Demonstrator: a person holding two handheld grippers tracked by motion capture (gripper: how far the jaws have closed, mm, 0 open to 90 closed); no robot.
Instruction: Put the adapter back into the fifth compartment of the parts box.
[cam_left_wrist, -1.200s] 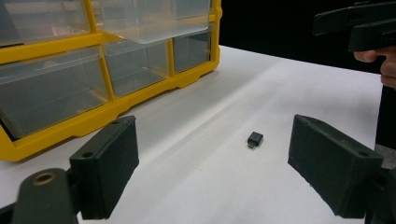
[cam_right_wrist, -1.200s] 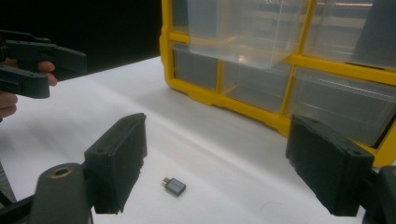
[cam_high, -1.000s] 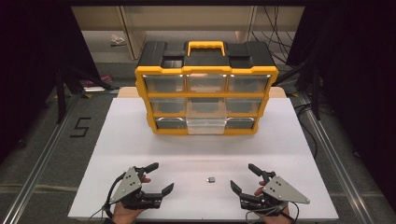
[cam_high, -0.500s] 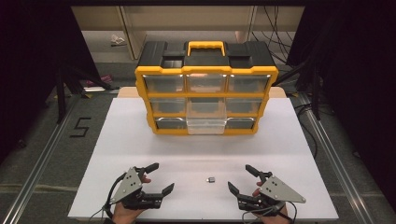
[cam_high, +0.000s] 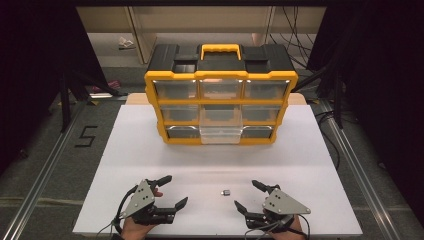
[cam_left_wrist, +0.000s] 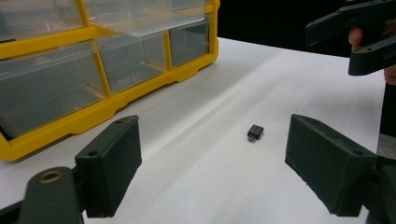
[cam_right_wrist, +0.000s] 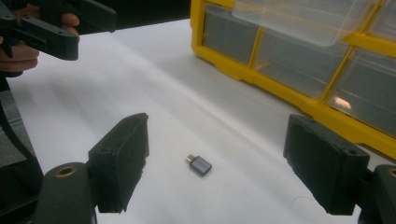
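Since a second ago our right gripper (cam_high: 246, 195) has edged in toward the adapter (cam_high: 226, 192), while our left gripper (cam_high: 174, 190) has kept its place. We read that as the start of a reach: the right hand looks set to do the picking, and nothing is held yet.

Both pairs of jaws stand spread wide, with nothing between them but bare table. In the right gripper view the adapter (cam_right_wrist: 200, 164) lies ahead of the jaws, between their lines and a little nearer the left-hand one, flat on the table and touching neither. In the left gripper view the adapter (cam_left_wrist: 255, 132) sits farther ahead and closer to the right-hand jaw, with the other gripper hanging beyond it.

The adapter is a small dark grey block, smooth and slightly glossy, with a short metal plug at one end. It is low and hard-edged, so we judge the pads must close squarely on its long sides or it may skid on the table (cam_high: 310, 160), which is a smooth matte white board. The finger pads (cam_right_wrist: 122, 158) are black, blocky and dull.

Well beyond the jaws stands the organizer (cam_high: 220, 95): a yellow plastic frame with a black top, and clear plastic drawers. Its middle bottom drawer (cam_high: 220, 134) is pulled out, which we take for the adapter's likely goal.
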